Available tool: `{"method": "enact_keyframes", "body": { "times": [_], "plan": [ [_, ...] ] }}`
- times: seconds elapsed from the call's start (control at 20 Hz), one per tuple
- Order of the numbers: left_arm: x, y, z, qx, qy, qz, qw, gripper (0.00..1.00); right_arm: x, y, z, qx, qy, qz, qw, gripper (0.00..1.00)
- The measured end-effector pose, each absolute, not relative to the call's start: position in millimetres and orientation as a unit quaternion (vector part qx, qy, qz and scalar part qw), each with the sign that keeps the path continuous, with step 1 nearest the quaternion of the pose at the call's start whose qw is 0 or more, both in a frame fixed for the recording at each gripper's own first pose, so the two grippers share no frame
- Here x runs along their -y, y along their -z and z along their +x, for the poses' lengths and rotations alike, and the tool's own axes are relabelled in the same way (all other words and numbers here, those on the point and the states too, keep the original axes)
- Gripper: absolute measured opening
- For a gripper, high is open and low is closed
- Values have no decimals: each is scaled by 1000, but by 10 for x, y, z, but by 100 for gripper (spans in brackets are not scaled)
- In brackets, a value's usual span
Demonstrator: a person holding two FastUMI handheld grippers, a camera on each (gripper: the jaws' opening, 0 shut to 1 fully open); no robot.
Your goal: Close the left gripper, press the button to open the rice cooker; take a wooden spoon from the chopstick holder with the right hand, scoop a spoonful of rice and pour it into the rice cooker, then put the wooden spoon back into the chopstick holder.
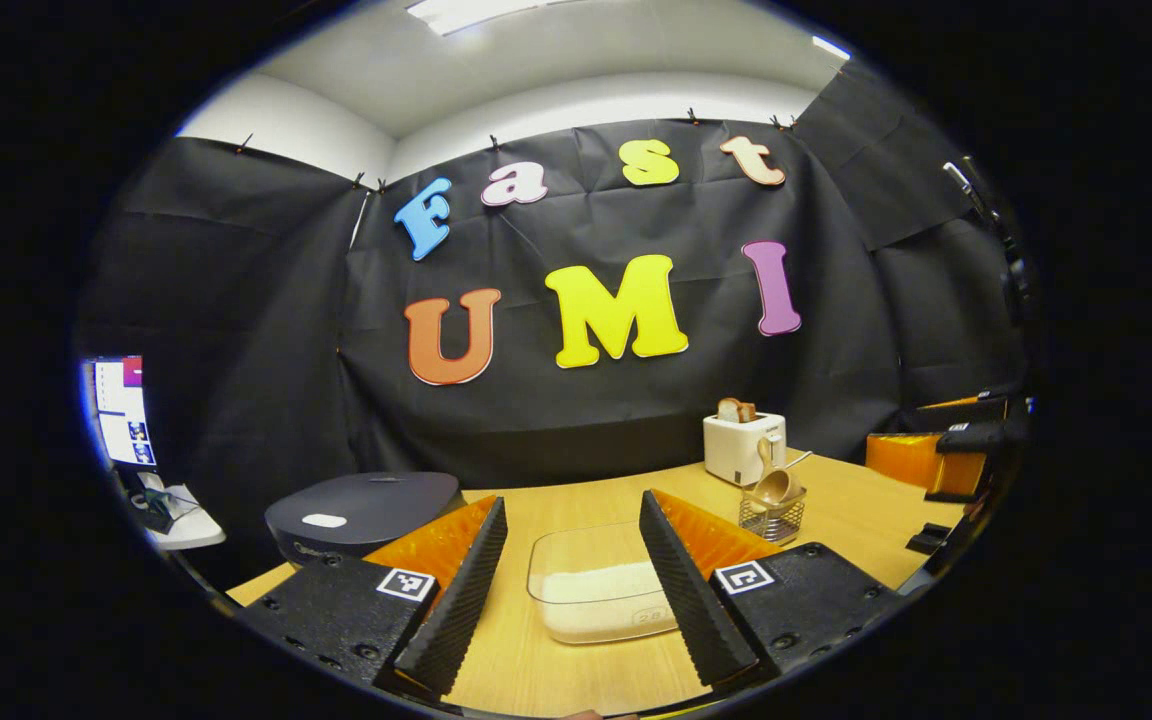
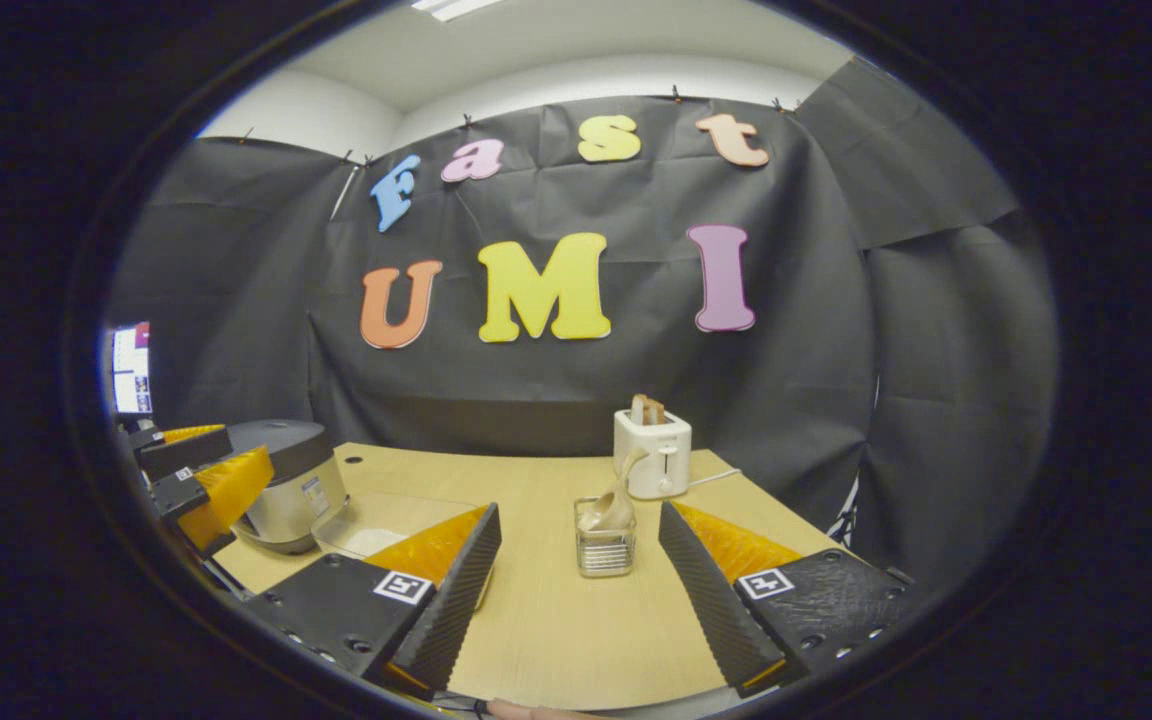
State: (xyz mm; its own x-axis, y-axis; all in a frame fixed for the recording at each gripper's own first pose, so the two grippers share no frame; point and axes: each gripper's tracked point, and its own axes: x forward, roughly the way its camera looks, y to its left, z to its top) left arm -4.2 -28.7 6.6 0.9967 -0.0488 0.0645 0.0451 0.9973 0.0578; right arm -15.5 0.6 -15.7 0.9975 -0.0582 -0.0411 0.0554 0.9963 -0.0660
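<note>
One rice cooker, lid down, sits at the bench's left rear. One clear rice container lies centre. One chopstick holder carries one wooden spoon. Left claw and right claw both gape, empty.

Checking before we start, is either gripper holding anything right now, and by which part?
Nothing is held. Both the left gripper and the right gripper are open, and the wooden spoon sits in its holder.

Toaster with bread, monitor
</note>
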Motion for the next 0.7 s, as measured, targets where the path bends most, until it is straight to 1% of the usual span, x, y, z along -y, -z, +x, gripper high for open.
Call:
{"method": "enact_keyframes", "body": {
  "times": [0.05, 0.1, 0.15, 0.25, 0.3, 0.45, 0.7],
  "plan": [
    [333, -56, -9, 25, 28, 17, 999, 86, -44, 144, -163, -13, 28, -40, 999, 90],
    [401, -47, 13, 17, 35, 3, 999, 86, -69, 151, -175, -7, 30, -44, 999, 90],
    [468, -48, 22, 11, 43, -12, 999, 86, -105, 151, -176, 0, 31, -50, 998, 95],
    [525, -41, 7, 2, 55, -33, 998, 85, -150, 154, -213, 12, 38, -54, 998, 95],
    [511, -36, -6, 1, 53, -31, 998, 87, -179, 146, -236, 20, 41, -52, 998, 95],
    [456, 21, -8, -3, 44, -9, 999, 87, -278, 138, -306, 36, 42, -56, 997, 94],
    [453, 127, 17, -11, 44, -11, 999, 87, -361, 135, -351, 51, 34, -66, 996, 94]
  ]
}}
